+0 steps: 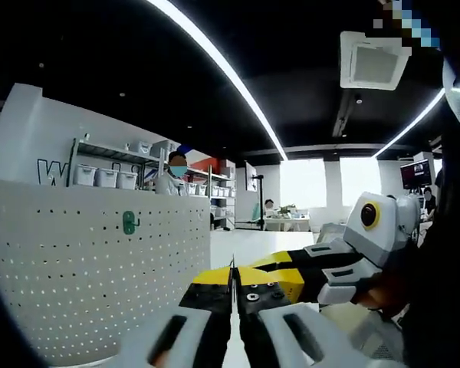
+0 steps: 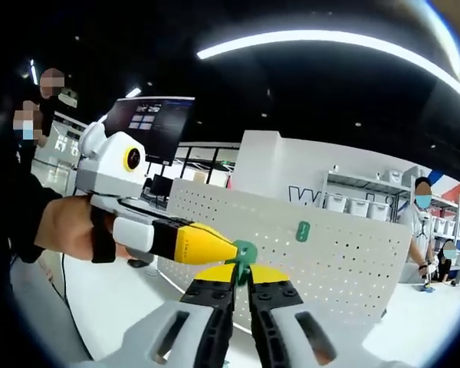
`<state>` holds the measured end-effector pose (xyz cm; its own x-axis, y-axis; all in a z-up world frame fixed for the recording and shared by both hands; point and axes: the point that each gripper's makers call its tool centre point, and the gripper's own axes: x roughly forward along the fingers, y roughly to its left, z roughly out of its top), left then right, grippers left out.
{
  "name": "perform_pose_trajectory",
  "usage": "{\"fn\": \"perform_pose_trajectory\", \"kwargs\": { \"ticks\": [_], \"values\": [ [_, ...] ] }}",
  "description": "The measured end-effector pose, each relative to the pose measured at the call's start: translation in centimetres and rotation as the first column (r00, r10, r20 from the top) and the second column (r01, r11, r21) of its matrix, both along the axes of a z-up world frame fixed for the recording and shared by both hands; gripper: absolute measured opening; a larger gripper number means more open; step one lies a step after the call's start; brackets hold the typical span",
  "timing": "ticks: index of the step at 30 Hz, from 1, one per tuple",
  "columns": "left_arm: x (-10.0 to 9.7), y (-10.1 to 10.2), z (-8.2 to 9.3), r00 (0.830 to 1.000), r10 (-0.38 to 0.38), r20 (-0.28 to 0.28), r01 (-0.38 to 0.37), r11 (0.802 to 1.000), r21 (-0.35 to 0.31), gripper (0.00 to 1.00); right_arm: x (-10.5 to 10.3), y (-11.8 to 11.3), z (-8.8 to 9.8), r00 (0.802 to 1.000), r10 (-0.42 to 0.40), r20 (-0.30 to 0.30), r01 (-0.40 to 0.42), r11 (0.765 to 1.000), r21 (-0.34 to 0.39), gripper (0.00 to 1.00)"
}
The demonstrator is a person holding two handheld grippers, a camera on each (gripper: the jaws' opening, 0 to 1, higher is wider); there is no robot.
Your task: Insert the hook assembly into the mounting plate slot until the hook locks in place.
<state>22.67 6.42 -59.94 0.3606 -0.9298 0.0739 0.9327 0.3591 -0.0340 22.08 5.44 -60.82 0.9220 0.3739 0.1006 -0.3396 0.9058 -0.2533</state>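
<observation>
- A white perforated mounting plate (image 2: 291, 245) stands upright on a pale counter (image 2: 107, 307), curving across both views. Its face looks like smooth painted sheet metal, dotted with even rows of small round holes.
- A green hook (image 2: 303, 231) already sits on the plate, high on its face. In the left gripper view the same piece reads as a small rounded tab (image 1: 129, 223).
- The left gripper (image 2: 234, 249), grey-bodied with a yellow wedge-shaped nose, reaches in from the left of the right gripper view, a hand (image 2: 69, 226) wrapped round its grip. Its tip touches the green hook assembly.
- The right gripper (image 2: 240, 282) has its black, yellow-capped jaws drawn together on the green hook assembly (image 2: 245, 251), a small glossy plastic part whose exact outline is too small to tell.
- In its own view the left gripper (image 1: 234, 277) has its jaws pressed together with nothing visible between them.
- The plate lies straight ahead of the held part, beyond both tips. The right gripper carries it, so the next move probably calls for pushing forward into a slot, squarely to the plate's face.
</observation>
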Motion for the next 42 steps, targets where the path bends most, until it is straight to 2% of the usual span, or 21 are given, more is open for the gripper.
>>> {"fn": "perform_pose_trajectory", "kwargs": {
  "ticks": [7, 21, 25, 33, 42],
  "values": [
    [-0.2, -0.1, -0.4, 1.000, -0.005, -0.008, 0.006, 1.000, 0.015, 0.01, 0.0, 0.2, -0.4, 1.000, 0.003, -0.015, -0.003, 1.000, -0.014, 0.02],
    [-0.2, 0.1, -0.6, 1.000, 0.009, -0.007, -0.009, 1.000, 0.027, 0.03, 0.2, 0.3, -0.8, 0.998, 0.015, -0.053, -0.014, 1.000, 0.010, 0.01],
    [-0.3, 0.0, -0.4, 1.000, 0.003, -0.004, -0.003, 1.000, 0.022, 0.10, 0.3, 0.2, -0.9, 0.998, 0.014, -0.060, -0.013, 1.000, 0.014, 0.01],
    [-0.1, 0.6, -0.5, 1.000, 0.009, -0.018, -0.008, 1.000, 0.021, 0.17, 0.7, -0.6, -0.9, 0.998, -0.003, -0.062, 0.004, 1.000, 0.023, 0.01],
    [0.1, 1.7, -1.2, 0.999, 0.029, -0.024, -0.028, 0.998, 0.048, 0.33, 1.3, -1.2, -0.6, 0.998, -0.013, -0.060, 0.015, 0.999, 0.034, 0.01]
  ]
}}
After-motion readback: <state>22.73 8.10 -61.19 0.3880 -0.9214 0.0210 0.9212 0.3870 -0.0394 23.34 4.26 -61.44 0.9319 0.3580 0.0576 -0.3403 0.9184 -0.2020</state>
